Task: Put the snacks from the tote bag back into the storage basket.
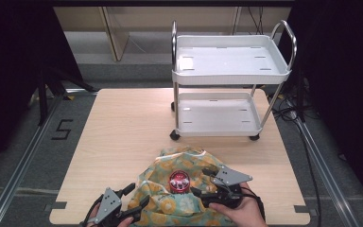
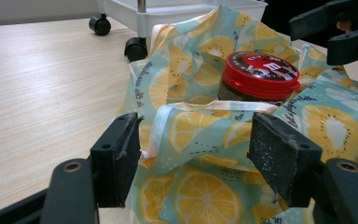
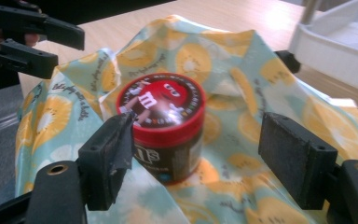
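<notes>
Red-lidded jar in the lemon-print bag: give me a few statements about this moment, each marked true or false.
1. The jar stands upright inside the lemon-print bag. True.
2. The jar's lid is off. False: the red lid sits on the jar.
3. The right gripper is shut on the jar. False: its jaws stand open, one at the jar's side and one well apart from it.
4. The left gripper has its jaws open at the bag's edge. True.
5. The white cart holds several boxes. False: both of its shelves are bare.
6. The cart stands on the wooden table, beyond the bag. True.
</notes>
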{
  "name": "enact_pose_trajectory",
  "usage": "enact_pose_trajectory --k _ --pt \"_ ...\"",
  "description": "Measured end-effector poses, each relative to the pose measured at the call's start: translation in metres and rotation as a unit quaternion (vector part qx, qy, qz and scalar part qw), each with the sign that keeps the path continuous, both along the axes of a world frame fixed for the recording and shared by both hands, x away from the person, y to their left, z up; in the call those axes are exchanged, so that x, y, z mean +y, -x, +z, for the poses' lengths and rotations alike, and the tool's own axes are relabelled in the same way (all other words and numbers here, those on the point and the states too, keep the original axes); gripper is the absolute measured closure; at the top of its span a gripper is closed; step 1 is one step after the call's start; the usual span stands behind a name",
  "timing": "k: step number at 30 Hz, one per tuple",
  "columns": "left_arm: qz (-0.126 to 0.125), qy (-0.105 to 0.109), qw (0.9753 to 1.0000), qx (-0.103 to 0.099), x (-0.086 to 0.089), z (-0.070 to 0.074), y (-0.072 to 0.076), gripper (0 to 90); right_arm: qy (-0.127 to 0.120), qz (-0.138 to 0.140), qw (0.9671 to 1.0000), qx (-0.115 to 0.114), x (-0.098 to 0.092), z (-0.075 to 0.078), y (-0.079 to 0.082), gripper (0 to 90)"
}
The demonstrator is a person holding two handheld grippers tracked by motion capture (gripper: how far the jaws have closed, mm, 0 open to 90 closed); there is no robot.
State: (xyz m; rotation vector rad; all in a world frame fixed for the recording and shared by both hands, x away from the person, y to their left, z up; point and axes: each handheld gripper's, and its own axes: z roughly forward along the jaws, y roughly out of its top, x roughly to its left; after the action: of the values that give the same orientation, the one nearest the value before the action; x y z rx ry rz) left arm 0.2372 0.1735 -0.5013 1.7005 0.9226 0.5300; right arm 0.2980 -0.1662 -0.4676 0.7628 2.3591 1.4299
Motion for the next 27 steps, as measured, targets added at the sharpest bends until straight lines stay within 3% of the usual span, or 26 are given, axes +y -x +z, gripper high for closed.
enact_pose_trajectory --k 1,5,11,27 --pt "0.0 0.001 1.0 -0.002 0.0 0.0 0.0 33.4 0.006 0.008 0.9999 -0.007 0.004 0.0 -0.002 27.6" --pt "0.0 0.001 1.0 -0.001 0.0 0.0 0.0 33.2 0.019 0.023 0.9996 0.001 0.015 -0.001 -0.006 27.4" --pt "-0.002 0.003 1.0 -0.001 0.0 0.0 0.0 33.2 0.023 0.038 0.999 0.005 0.028 -0.004 -0.01 27.0" --pt "-0.003 0.008 1.0 -0.005 0.0 -0.001 -0.001 33.0 0.041 0.05 0.9978 0.016 0.042 -0.012 -0.015 25.3"
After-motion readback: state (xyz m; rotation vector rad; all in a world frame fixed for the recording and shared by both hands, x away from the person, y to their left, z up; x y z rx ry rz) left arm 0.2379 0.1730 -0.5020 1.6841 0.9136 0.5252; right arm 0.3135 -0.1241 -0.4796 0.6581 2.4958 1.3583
